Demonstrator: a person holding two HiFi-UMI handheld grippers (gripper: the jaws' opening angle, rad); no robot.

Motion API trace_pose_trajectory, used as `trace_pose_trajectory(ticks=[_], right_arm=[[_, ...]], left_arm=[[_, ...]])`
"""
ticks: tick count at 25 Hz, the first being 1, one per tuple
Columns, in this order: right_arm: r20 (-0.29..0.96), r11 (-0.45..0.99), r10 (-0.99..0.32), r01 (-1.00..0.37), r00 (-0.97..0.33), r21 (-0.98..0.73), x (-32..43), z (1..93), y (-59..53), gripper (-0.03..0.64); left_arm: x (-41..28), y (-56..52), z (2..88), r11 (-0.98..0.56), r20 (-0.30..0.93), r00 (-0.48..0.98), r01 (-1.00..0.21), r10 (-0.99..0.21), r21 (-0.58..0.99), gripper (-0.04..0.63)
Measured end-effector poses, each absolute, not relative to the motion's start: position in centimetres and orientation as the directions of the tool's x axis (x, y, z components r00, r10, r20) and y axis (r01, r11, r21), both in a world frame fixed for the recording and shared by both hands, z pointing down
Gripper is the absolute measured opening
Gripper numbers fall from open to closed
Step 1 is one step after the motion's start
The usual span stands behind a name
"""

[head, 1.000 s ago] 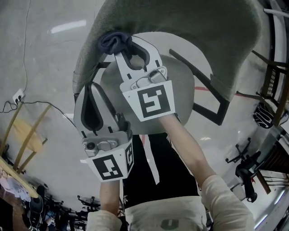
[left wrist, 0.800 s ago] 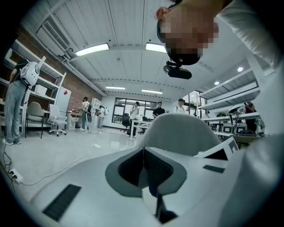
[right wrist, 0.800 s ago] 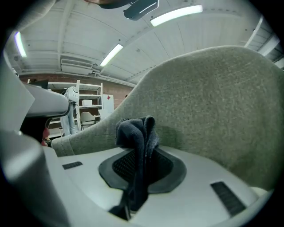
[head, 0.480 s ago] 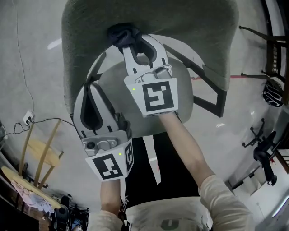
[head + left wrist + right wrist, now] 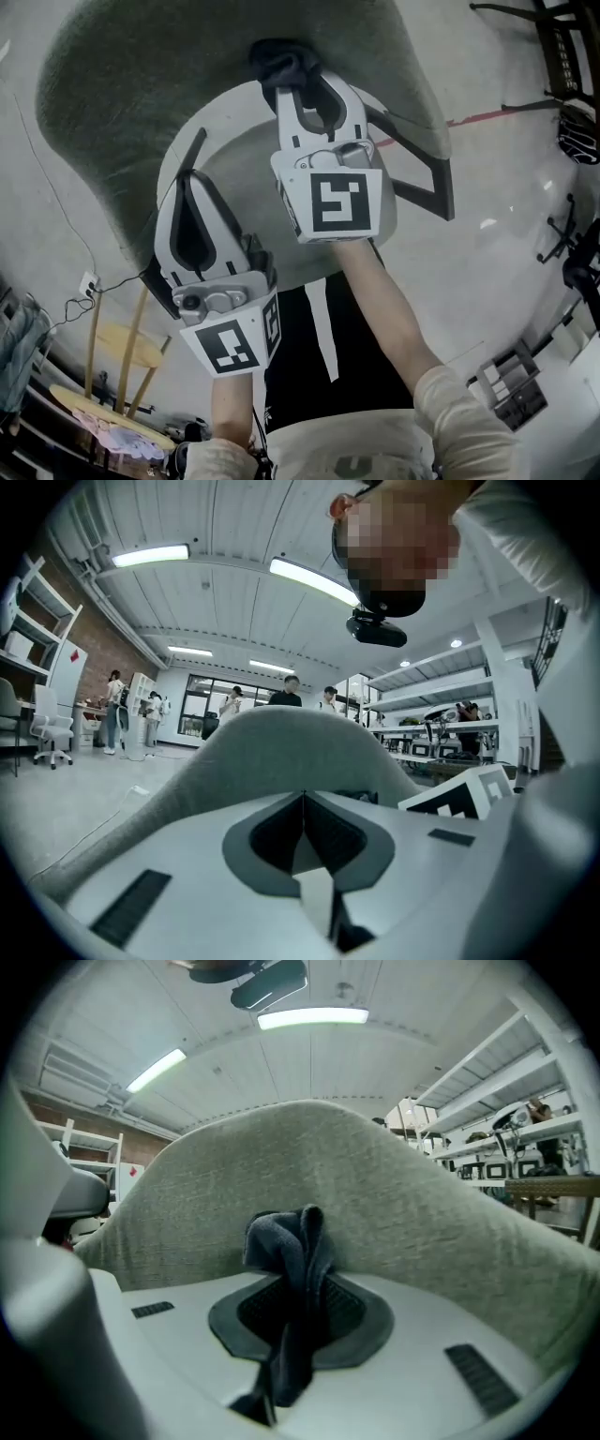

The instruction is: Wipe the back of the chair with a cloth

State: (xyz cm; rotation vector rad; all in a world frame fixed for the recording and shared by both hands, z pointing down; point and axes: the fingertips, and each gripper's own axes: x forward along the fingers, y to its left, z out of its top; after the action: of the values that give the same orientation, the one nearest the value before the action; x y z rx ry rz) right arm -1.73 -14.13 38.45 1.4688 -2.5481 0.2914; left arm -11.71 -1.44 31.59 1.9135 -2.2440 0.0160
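Left tongs (image 5: 194, 180) pinched together, nothing between them, over the left edge of the pale round seat (image 5: 234, 131) | grey fabric chair back (image 5: 141, 103) just ahead | right tongs (image 5: 286, 82) clamped tight on the dark cloth (image 5: 275, 61), its bunched wad pressed against the chair back's inner face

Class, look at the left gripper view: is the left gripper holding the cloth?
No, the left gripper is shut on nothing, while the dark cloth is clamped in the right gripper.
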Motion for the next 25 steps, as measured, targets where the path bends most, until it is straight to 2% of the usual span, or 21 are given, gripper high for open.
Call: trace_pose_trajectory(ticks=[3,8,14,19,25], right_arm=[[0.238,0.416,-0.874,-0.906,-0.423,-0.082,1.0,38.1,-14.2,0.058],[0.224,0.208,-0.952,-0.978,-0.209,-0.029,7.1,37.8,-13.5,0.058],[0.219,0.025,-0.975,-0.999,-0.030,-0.026,12.5,38.5,-11.4,0.058],[0.216,-0.052,-0.975,-0.999,0.054,0.012,14.6,39.1,-9.5,0.058],[0.237,-0.111,-0.967,-0.992,0.094,-0.056,15.7,39.6,-8.0,0.058]], left_arm=[[-10.0,-2.6,31.6,0.113,0.147,-0.095,-0.986,-0.985,0.119,0.015],[-7.1,-3.5,32.3,0.024,0.152,-0.006,-0.993,-0.988,0.116,0.017],[-4.1,-3.9,34.7,-0.078,0.183,0.098,-0.991,-0.978,0.110,0.016],[-2.0,-4.5,35.7,-0.159,0.190,0.175,-0.982,-0.966,0.099,0.015],[-0.1,-4.9,36.3,-0.205,0.191,0.219,-0.975,-0.957,0.090,0.015]])
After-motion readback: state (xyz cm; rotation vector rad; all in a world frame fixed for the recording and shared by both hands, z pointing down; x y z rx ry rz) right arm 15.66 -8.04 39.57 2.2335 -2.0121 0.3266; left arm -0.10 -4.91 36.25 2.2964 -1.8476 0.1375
